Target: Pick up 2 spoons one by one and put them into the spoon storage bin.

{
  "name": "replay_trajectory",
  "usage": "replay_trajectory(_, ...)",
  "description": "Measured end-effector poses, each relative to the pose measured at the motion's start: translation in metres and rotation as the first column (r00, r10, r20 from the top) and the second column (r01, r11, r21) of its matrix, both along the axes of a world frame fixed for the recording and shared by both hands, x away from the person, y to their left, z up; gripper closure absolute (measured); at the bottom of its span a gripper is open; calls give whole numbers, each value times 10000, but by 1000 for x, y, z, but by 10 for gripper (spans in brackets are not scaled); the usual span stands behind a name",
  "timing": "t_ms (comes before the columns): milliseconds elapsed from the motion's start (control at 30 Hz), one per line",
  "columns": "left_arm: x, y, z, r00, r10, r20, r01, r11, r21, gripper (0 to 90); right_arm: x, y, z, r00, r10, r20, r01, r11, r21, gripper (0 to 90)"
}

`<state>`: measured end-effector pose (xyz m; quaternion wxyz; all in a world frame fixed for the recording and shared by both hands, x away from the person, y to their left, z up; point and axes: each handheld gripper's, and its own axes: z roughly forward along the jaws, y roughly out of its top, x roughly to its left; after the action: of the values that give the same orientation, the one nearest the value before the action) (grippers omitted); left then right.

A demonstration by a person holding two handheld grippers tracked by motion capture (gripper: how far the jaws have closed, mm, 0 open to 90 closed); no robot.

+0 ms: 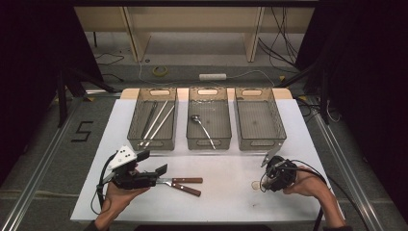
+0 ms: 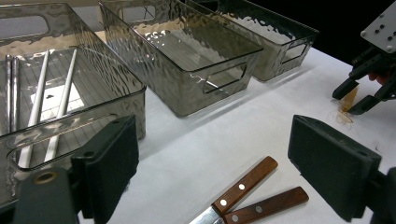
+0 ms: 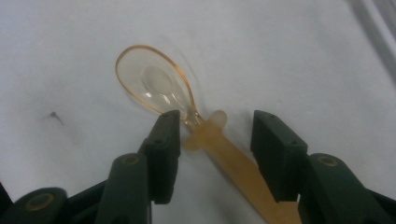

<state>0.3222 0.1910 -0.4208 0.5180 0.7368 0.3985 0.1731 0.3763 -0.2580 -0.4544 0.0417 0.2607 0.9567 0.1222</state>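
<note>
A clear amber plastic spoon (image 3: 156, 86) lies on the white table, bowl up, its handle running back between my right gripper's (image 3: 215, 126) jaws. The pads stand on either side of the handle with a gap on each side, so the right gripper is open. From above, that gripper (image 1: 265, 184) points down at the spoon (image 1: 255, 184) near the table's front right. My left gripper (image 1: 153, 162) is held open at front left, just over two wooden-handled knives (image 1: 186, 185). The knives (image 2: 252, 196) lie below its wide-apart jaws (image 2: 212, 135).
Three smoky clear bins stand in a row at the back: the left bin (image 1: 137, 115) holds long metal and white utensils, the middle bin (image 1: 208, 92) a metal spoon (image 1: 204, 130), and the right bin (image 1: 276, 115) nothing. White table (image 1: 226, 202) surface lies between the hands.
</note>
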Motion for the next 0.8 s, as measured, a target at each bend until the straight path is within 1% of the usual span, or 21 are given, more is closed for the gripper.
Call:
replay_trajectory(100, 0, 0, 0, 10000, 1, -3, -1, 10000, 0, 157, -1, 0, 0, 9999, 114, -53, -114, 9999, 2, 579)
replay_trajectory(200, 0, 0, 0, 10000, 4, 0, -4, 10000, 3, 157, -1, 0, 0, 9999, 134, 45, -134, 9999, -15, 602)
replay_trajectory(367, 0, 0, 0, 10000, 6, 2, -6, 10000, 15, 158, -3, 1, 0, 9992, 383, 105, -381, 9991, -200, 650)
replay_trajectory(467, 0, 0, 0, 10000, 12, -4, -12, 10000, 19, 158, -4, 3, -1, 9986, 534, 50, -532, 9980, -332, 689)
replay_trajectory(600, 0, 0, 0, 10000, 5, -16, -5, 10000, 25, 158, -4, 3, -1, 9984, 557, -17, -557, 9980, -296, 704)
replay_trajectory(667, 0, 0, 0, 10000, 19, -10, -19, 10000, 32, 158, -4, 2, -1, 9981, 621, 13, -621, 9978, -252, 709)
replay_trajectory(733, 0, 0, 0, 10000, 15, -15, -15, 10000, 34, 158, -4, 2, -1, 9966, 824, 58, -822, 9962, -273, 714)
replay_trajectory(800, 0, 0, 0, 10000, 19, -18, -19, 10000, 42, 158, -4, 2, -1, 9963, 854, 56, -852, 9960, -274, 719)
